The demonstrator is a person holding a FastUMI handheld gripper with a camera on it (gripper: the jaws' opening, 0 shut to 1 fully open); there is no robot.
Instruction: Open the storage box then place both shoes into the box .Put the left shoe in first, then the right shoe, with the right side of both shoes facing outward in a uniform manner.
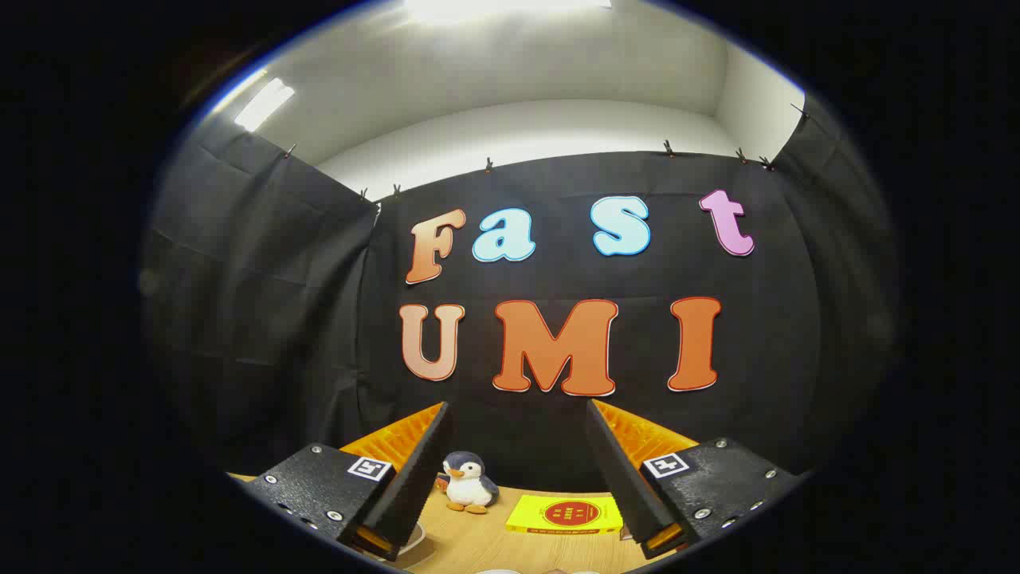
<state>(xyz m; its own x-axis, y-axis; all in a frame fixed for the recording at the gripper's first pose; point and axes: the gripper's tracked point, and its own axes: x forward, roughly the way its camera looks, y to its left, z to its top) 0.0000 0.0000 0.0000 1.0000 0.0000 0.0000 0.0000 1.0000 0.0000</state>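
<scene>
The jaws (518, 470) stood wide and empty above the wooden bench (478, 542); a plush penguin (468, 481) sat beside a flat yellow box (567, 515), near the bench's far edge.

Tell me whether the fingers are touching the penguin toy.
Apart. The gripper view shows the gripper open, holding nothing, and the penguin toy standing on the table beyond the fingers, with bare wood showing between.

Camera rides tool (518, 478), level, facing booth wall (263, 319), tabletop (478, 542) below.
</scene>
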